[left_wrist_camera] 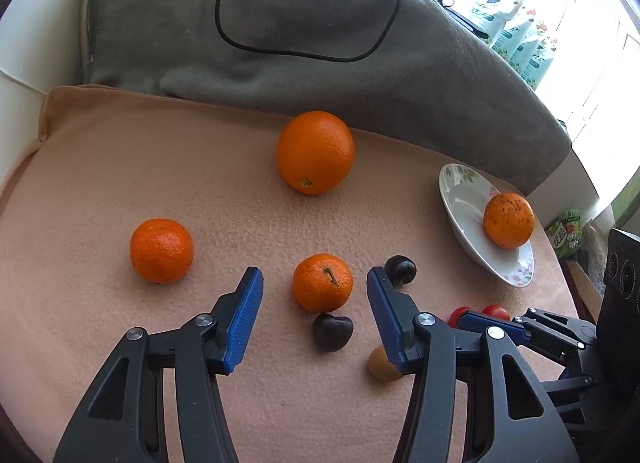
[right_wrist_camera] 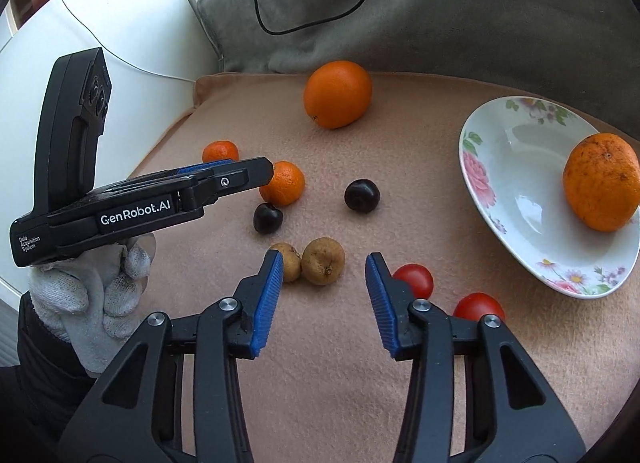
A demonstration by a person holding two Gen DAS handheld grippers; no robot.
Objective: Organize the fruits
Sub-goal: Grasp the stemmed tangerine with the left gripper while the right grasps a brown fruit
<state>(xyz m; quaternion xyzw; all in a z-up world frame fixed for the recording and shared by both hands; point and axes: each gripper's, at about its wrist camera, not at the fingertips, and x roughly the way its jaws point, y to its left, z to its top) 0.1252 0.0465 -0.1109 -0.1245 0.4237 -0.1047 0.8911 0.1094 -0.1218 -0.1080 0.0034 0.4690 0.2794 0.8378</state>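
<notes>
Left claw [left_wrist_camera: 316, 283] hangs part-open, pads either side of a small mandarin [left_wrist_camera: 322, 282] but not pressing; a dark cherry [left_wrist_camera: 332, 331] lies at its 6 o'clock. Advice: drop lower and centre before closing, so the cherry stays clear. Right claw [right_wrist_camera: 324, 263] stands narrow and empty over the peach cloth [right_wrist_camera: 360, 363], brown fruit [right_wrist_camera: 323, 266] at 12 o'clock between the tips. The plate [right_wrist_camera: 480, 167] at 2 o'clock holds one speckled orange [right_wrist_camera: 600, 182].
</notes>
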